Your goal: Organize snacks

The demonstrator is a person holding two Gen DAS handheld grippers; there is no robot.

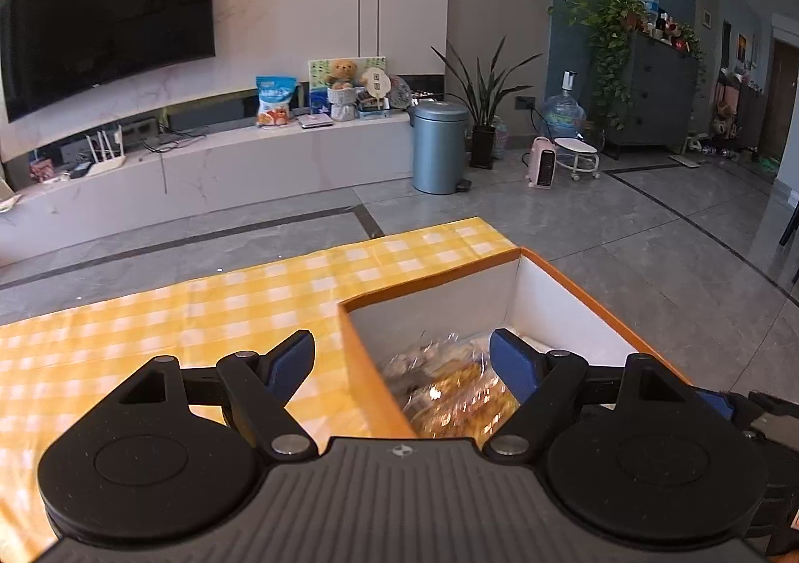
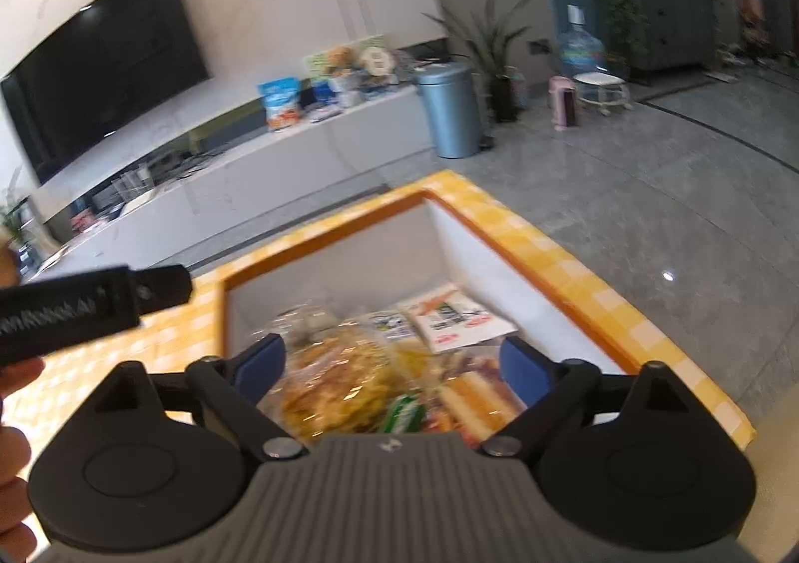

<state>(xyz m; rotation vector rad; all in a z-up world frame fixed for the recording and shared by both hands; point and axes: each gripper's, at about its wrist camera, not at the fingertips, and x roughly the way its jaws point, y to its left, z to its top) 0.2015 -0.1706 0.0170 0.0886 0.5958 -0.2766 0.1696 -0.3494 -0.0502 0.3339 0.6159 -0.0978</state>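
Right wrist view: my right tongs [image 2: 392,365] hang spread over the orange box [image 2: 544,281], nothing pinched; snacks [image 2: 349,383] lie piled inside, a white packet [image 2: 457,315] toward the far wall; left wrist view: my left tongs [image 1: 402,363] spread too, empty, straddling the box's near wall; yellow checked surface [image 1: 199,313] shows no loose snack in either view, so I judge the gathering largely done; tidying within the box may remain; left device handle [image 2: 90,305] sits close beside the box; bin [image 1: 439,146] stands well apart.
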